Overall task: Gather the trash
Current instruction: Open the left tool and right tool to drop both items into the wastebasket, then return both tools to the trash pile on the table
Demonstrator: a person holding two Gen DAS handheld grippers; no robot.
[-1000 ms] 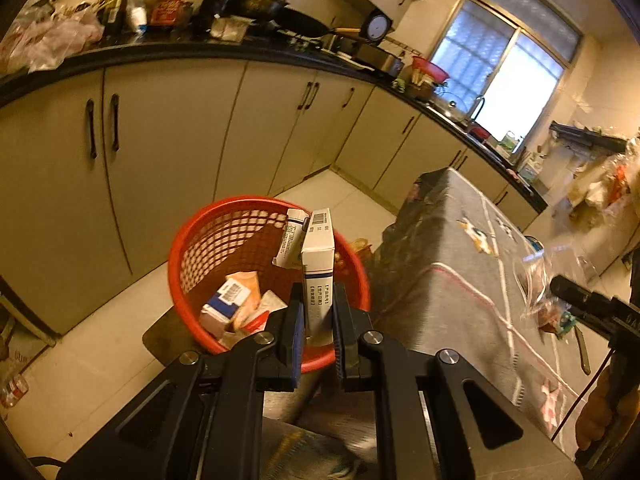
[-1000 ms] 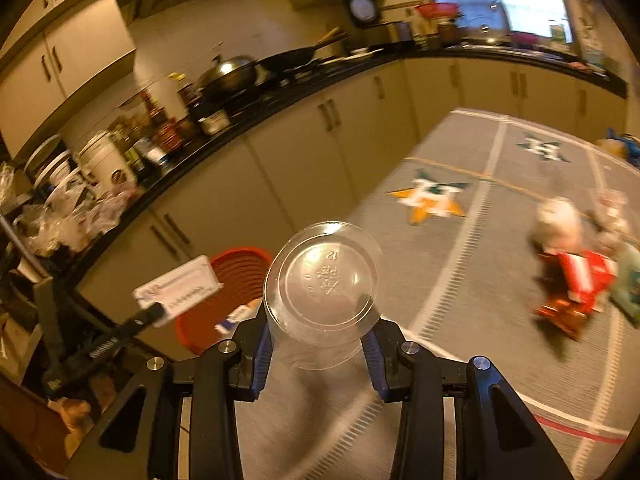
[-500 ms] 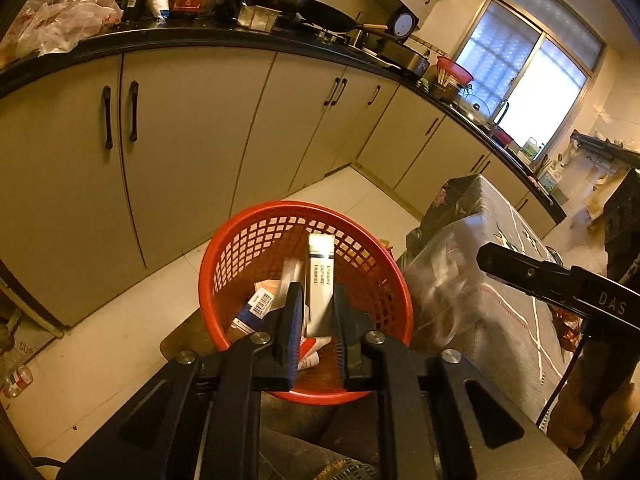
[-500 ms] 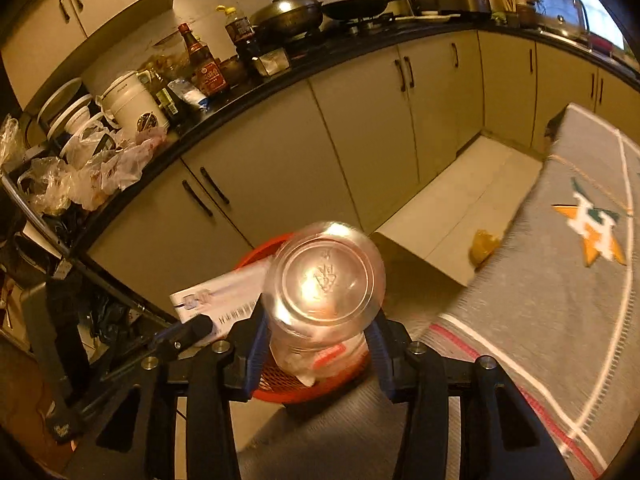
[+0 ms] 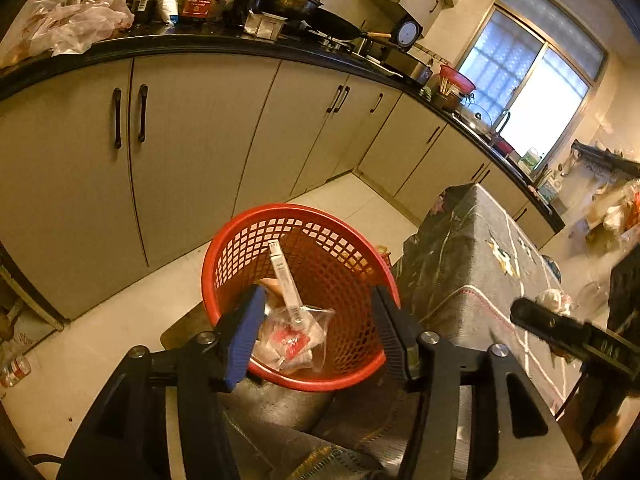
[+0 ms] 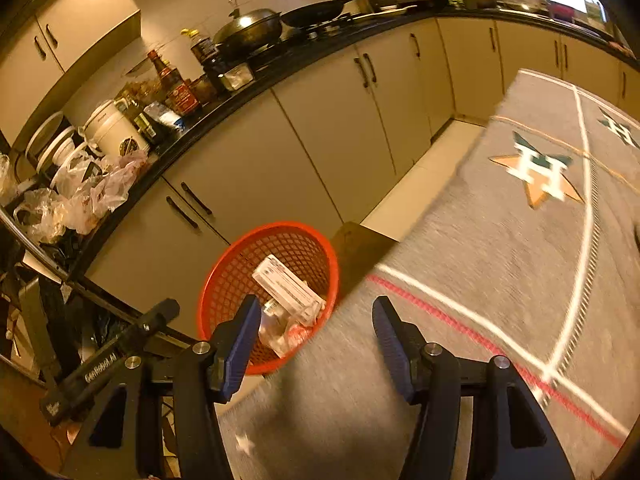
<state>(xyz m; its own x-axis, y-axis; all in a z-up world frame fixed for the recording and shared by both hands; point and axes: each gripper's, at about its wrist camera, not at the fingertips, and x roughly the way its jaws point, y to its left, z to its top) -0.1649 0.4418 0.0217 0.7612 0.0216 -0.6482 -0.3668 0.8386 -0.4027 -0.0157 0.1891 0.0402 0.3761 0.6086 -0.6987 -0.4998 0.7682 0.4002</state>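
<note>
A red mesh basket [image 5: 256, 248] stands on the floor by the table corner; it also shows in the right wrist view [image 6: 224, 280]. Inside lie a long white box [image 5: 285, 280], a clear plastic cup [image 5: 296, 336] and other wrappers. In the right wrist view the white box [image 6: 288, 288] leans across the basket. My left gripper [image 5: 316, 328] hangs open and empty just above the basket's near rim. My right gripper [image 6: 312, 336] is open and empty, over the table edge beside the basket.
A table under a grey cloth with star prints [image 6: 520, 240] lies right of the basket. Beige cabinets [image 5: 192, 136] under a black counter crowded with bottles, pans and bags [image 5: 80, 20] run behind. More trash lies far right on the table [image 5: 556, 300].
Both grippers opened. The white box dropped from my left gripper into the basket, and the clear cup left my right gripper and now lies in the basket.
</note>
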